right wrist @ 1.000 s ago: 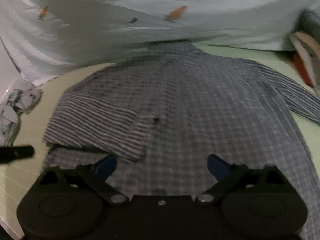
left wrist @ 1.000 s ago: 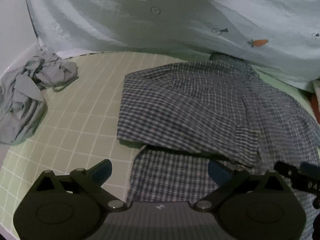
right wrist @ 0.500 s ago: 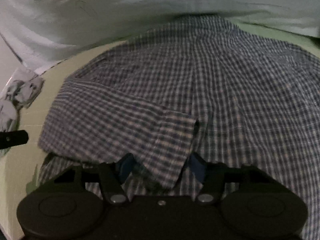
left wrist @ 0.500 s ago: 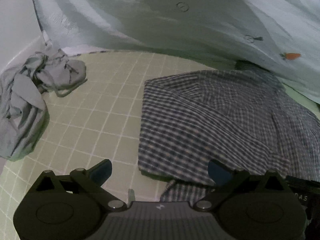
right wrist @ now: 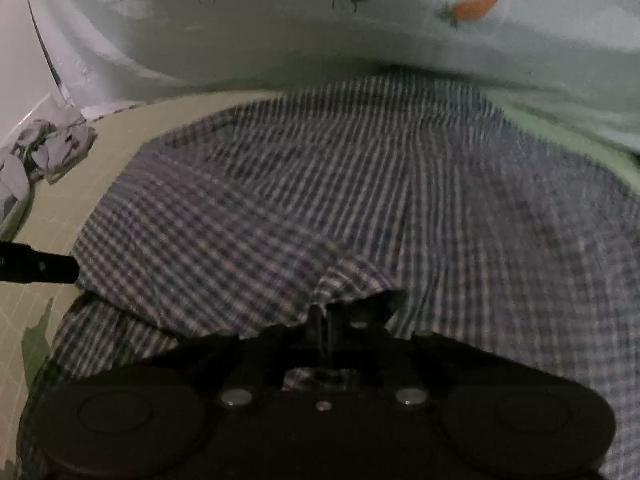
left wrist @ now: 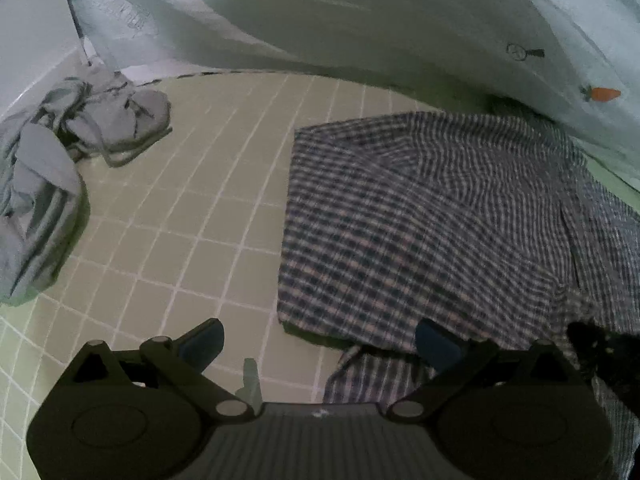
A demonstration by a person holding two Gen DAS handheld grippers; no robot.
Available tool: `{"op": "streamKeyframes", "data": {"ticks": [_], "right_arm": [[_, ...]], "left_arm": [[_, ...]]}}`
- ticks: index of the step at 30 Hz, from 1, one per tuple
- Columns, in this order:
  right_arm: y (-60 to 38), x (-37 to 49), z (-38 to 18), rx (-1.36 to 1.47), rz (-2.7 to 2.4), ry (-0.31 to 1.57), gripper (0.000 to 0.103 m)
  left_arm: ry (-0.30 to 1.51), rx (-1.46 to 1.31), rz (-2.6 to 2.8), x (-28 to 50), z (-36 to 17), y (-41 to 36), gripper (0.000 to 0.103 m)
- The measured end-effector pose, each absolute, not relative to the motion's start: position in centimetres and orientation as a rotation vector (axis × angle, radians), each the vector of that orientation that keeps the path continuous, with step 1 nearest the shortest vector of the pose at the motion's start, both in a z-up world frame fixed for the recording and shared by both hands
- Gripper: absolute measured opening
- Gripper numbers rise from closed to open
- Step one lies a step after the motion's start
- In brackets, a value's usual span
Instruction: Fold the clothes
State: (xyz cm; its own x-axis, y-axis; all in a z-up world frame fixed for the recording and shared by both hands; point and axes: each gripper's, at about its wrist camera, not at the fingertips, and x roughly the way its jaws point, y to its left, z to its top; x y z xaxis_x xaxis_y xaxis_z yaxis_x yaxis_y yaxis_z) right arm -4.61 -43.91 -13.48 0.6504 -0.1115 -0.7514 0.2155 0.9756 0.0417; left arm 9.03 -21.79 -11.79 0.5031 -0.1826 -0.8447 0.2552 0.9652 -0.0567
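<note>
A blue-and-white checked shirt lies spread on a pale green grid mat. One sleeve is folded across its body. My right gripper is shut on the end of that sleeve, with the checked fabric bunched up between its fingers. My left gripper hangs open just above the mat at the shirt's near left corner, with nothing between its blue pads. The left gripper's finger shows as a dark bar in the right wrist view. A dark part of the right gripper shows at the left wrist view's right edge.
A crumpled grey pile of clothes lies at the mat's left edge. Pale bedding printed with small carrots rises behind the shirt. Bare mat lies between the pile and the shirt.
The right gripper came down onto the folded sleeve's end and its jaws went from wide open to shut on the fabric. The left gripper moved left toward the shirt's corner, still open.
</note>
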Motion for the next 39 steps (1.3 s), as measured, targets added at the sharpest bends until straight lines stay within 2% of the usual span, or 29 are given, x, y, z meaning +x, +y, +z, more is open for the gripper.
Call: {"op": "streamKeyframes", "data": {"ticks": [5, 11, 20, 25, 26, 28, 29, 30, 33, 34, 36, 39], "right_arm": [[-44.6, -4.9, -10.3, 0.056, -0.217, 0.709, 0.002], [-49.9, -4.4, -8.3, 0.073, -0.367, 0.639, 0.003], [-63.3, -5.9, -10.7, 0.105, -0.828, 0.666, 0.002], [-66.5, -6.4, -13.9, 0.190, -0.907, 0.748, 0.006], [-66.5, -6.4, -14.4, 0.203, -0.907, 0.763, 0.011], [-65.9, -6.4, -15.1, 0.202, -0.894, 0.769, 0.028], [-65.4, -6.5, -15.0, 0.209, -0.888, 0.760, 0.047], [-64.9, -6.8, -14.7, 0.230, -0.876, 0.742, 0.063], [-63.6, -8.3, -13.2, 0.331, -0.816, 0.663, 0.084], [-62.9, -9.0, -12.5, 0.346, -0.787, 0.631, 0.087], [-61.2, -10.7, -11.2, 0.341, -0.727, 0.570, 0.103], [-58.1, -12.9, -10.2, 0.292, -0.620, 0.523, 0.103]], "left_arm": [[0.983, 0.090, -0.279, 10.0, -11.2, -22.5, 0.101], [0.919, 0.101, -0.322, 11.3, -10.2, -23.2, 0.101], [0.980, 0.144, -0.283, 13.2, -11.7, -24.3, 0.101], [1.012, 0.156, -0.253, 13.5, -11.8, -25.1, 0.101], [1.010, 0.165, -0.247, 13.4, -11.6, -25.3, 0.101], [0.990, 0.176, -0.241, 12.9, -10.8, -25.8, 0.101], [0.977, 0.177, -0.241, 12.5, -10.2, -26.1, 0.101], [0.964, 0.175, -0.244, 12.1, -9.6, -26.3, 0.101], [0.904, 0.171, -0.240, 9.6, -7.7, -26.5, 0.101], [0.888, 0.169, -0.236, 8.7, -7.2, -26.4, 0.101], [0.861, 0.159, -0.231, 6.5, -6.5, -25.9, 0.101], [0.829, 0.155, -0.256, 2.5, -6.0, -24.4, 0.101]]}}
